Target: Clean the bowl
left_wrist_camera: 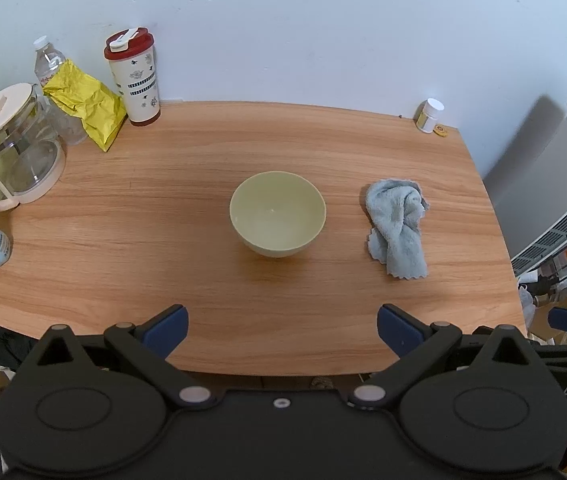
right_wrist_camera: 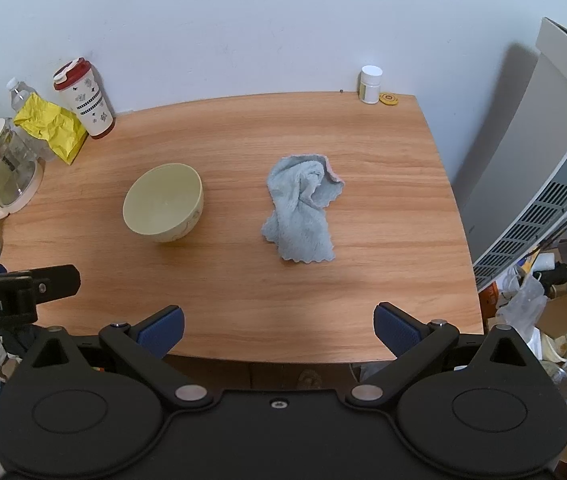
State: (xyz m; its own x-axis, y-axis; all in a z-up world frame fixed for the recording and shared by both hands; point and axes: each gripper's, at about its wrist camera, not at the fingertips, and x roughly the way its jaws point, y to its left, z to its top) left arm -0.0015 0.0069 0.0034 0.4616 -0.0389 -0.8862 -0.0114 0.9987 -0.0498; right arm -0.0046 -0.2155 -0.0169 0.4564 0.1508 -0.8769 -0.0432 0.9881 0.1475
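Observation:
A pale green bowl (left_wrist_camera: 277,214) stands upright in the middle of the wooden table (left_wrist_camera: 163,240); the right wrist view shows the same bowl (right_wrist_camera: 164,207) left of centre. To its right lies a crumpled light blue cloth (left_wrist_camera: 397,227), also seen as the cloth (right_wrist_camera: 301,213) in the right wrist view. My left gripper (left_wrist_camera: 282,334) hovers over the table's near edge, open and holding nothing, in line with the bowl. My right gripper (right_wrist_camera: 279,330) is open and holding nothing too, in line with the cloth. Part of the left gripper's body (right_wrist_camera: 15,292) shows at the left.
Along the back left stand a glass jug (left_wrist_camera: 7,148), a water bottle (left_wrist_camera: 49,62), a yellow bag (left_wrist_camera: 83,104) and a red-lidded tumbler (left_wrist_camera: 137,78). A small white jar (left_wrist_camera: 429,115) sits at the back right corner. A grey appliance (right_wrist_camera: 543,168) and clutter flank the table's right side.

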